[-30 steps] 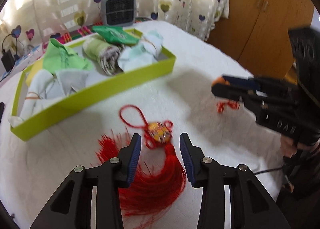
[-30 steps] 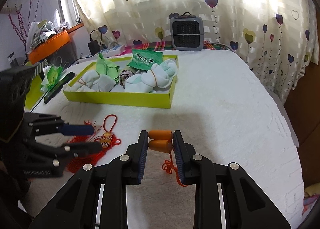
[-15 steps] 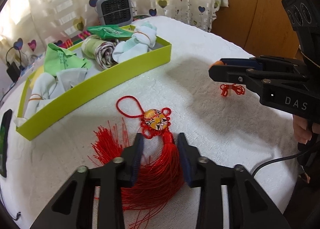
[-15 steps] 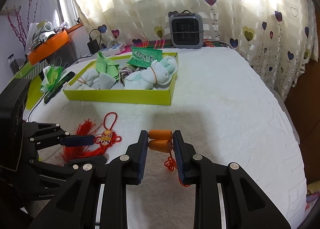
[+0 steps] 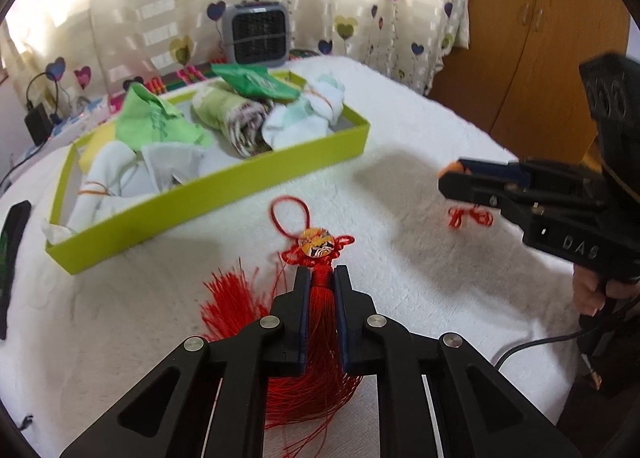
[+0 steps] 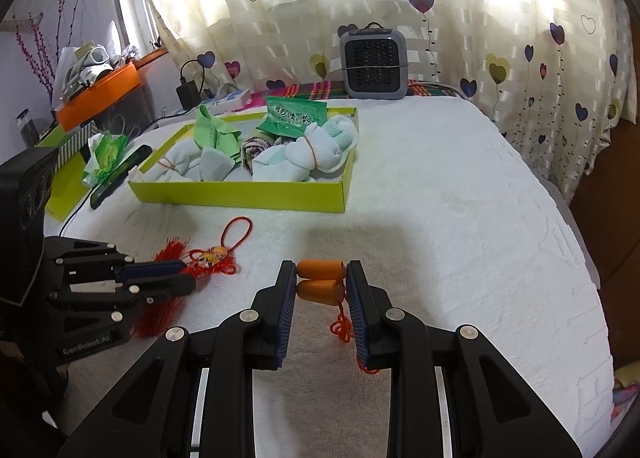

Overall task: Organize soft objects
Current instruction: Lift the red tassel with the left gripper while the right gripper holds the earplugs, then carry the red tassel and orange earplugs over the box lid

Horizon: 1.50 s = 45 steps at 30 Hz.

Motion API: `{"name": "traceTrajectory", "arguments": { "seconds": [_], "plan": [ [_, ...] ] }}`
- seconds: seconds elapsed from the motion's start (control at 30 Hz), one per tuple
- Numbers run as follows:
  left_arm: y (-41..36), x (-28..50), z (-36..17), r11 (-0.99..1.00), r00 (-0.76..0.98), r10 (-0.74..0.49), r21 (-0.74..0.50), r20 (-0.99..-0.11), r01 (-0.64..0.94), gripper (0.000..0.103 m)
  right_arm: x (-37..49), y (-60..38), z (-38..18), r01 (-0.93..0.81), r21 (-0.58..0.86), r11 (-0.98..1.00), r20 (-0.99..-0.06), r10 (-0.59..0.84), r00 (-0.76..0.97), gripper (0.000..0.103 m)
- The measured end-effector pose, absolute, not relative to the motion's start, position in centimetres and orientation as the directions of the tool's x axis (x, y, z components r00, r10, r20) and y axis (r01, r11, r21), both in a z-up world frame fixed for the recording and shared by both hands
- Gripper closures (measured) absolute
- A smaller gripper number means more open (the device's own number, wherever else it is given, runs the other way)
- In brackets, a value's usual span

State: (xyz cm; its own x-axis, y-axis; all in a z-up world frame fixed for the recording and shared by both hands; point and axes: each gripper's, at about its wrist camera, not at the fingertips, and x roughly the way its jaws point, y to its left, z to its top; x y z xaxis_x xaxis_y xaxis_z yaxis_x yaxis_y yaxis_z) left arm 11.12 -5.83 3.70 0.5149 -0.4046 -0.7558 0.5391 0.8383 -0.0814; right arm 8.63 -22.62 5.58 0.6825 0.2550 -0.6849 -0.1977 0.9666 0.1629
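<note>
My left claw (image 5: 320, 278) had closed on the neck of the red tassel charm (image 5: 318, 250), just below its painted knot, with the fringe fanned out under the fingers on the white bed cover (image 5: 400, 129). Whether the charm had left the cover I could not tell; the loop end lay flat or close to it. My right claw (image 6: 321, 286) gripped a pair of orange earplugs (image 6: 320, 280) between its pads, their red cord (image 6: 340, 328) dangling loose beneath, held above the bed.

The yellow-green tray (image 6: 240, 195) sat farther up the bed, beyond both claws, and already carried a good share of the soft things: bundled white socks (image 6: 316, 149) tied with a band, a rolled patterned cloth (image 5: 240, 121), green cloth (image 5: 152, 121) and a green packet (image 6: 294, 115). I judged the job well past halfway. The charm and the earplugs looked like the last loose pieces on the cover, both in hand but neither yet in the tray. What remained, as I saw it, was carrying each across and setting it down among the socks. A dark phone (image 6: 120, 173) lay near the tray's left end, and a small grey heater (image 6: 374, 61) stood by the curtain; I took neither to belong in the tray.
</note>
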Motion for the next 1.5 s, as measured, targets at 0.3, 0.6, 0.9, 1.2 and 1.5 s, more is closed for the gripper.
{"name": "traceTrajectory", "arguments": {
  "seconds": [0.3,0.6,0.9,1.2,1.5],
  "plan": [
    [-4.1,11.9,7.4,0.869,0.594,-0.411,-0.101,-0.691,0.484,0.093,8.6,-22.3,7.2,-0.217,0.164,0.962,-0.657,0.271,0.704,0.076],
    [-2.4,12.8,10.0,0.894,0.661,-0.398,-0.106,-0.637,0.436,0.093,9.9,-20.8,9.2,-0.267,0.150,0.952,-0.623,0.301,0.722,0.076],
    [-1.1,14.7,11.9,0.907,0.701,-0.383,-0.101,-0.602,0.409,0.092,12.1,-19.4,10.9,-0.309,0.155,0.938,-0.594,0.338,0.730,0.076],
    [0.6,17.7,12.8,0.920,0.719,-0.374,-0.136,-0.586,0.367,0.092,14.6,-17.9,12.1,-0.334,0.149,0.931,-0.576,0.356,0.736,0.076],
    [2.4,20.9,12.9,0.937,0.738,-0.340,-0.139,-0.583,0.322,0.092,17.8,-16.1,12.5,-0.348,0.148,0.926,-0.576,0.367,0.731,0.076]
  ]
}}
